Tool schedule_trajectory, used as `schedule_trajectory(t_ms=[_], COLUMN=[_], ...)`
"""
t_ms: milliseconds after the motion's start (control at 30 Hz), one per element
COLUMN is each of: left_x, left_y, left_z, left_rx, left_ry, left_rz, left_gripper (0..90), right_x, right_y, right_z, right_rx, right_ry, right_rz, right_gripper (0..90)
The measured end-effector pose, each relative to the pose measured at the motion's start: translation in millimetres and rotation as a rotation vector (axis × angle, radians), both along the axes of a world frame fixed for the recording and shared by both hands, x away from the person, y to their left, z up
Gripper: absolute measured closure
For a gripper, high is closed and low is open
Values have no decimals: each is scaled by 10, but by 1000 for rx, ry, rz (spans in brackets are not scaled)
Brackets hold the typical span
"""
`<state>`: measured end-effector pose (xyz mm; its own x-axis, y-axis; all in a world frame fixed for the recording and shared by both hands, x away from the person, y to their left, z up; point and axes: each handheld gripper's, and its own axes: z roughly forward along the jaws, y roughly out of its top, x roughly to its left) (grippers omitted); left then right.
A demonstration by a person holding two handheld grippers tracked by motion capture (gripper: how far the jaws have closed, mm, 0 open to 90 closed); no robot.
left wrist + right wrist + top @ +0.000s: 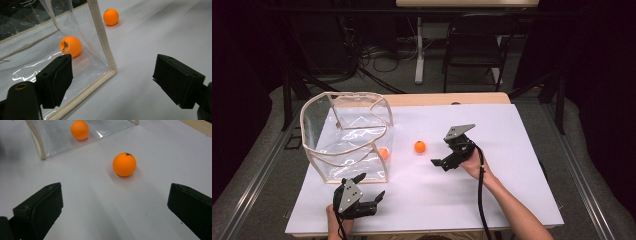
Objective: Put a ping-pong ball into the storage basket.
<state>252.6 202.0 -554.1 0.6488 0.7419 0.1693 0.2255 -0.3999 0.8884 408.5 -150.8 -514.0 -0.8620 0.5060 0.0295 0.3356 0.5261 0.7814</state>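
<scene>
A clear plastic bag with beige trim stands open-topped at the table's left. One orange ball lies inside it at its near right corner. A second orange ball rests loose on the white table, right of the bag. My right gripper hovers open just right of the loose ball; in the right gripper view that ball sits ahead of the wide-apart jaws. My left gripper is open at the bag's near right corner, whose trim and inner ball fill the left gripper view.
The white table has free room on its right half and along the front. Beyond its far edge stand a dark chair, a white desk leg and cables on the floor.
</scene>
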Motion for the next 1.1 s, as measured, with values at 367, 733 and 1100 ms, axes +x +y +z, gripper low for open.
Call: schedule_trajectory(t_ms=[367,733,1100], left_x=[-7,-11,-4], left_y=[-2,-4,-9], left_z=[3,6,2], left_rx=[-5,-9,-13], left_ry=[-1,-2,-2], left_rz=[-6,-4,-7], left_gripper=[160,160,160], right_x=[-10,13,81], right_y=[-58,-49,51], right_z=[-40,-51,-4], right_rx=[-27,-50,-52], right_ry=[-6,-21,-38], right_rz=[-23,-31,-28], right_gripper=[0,0,0])
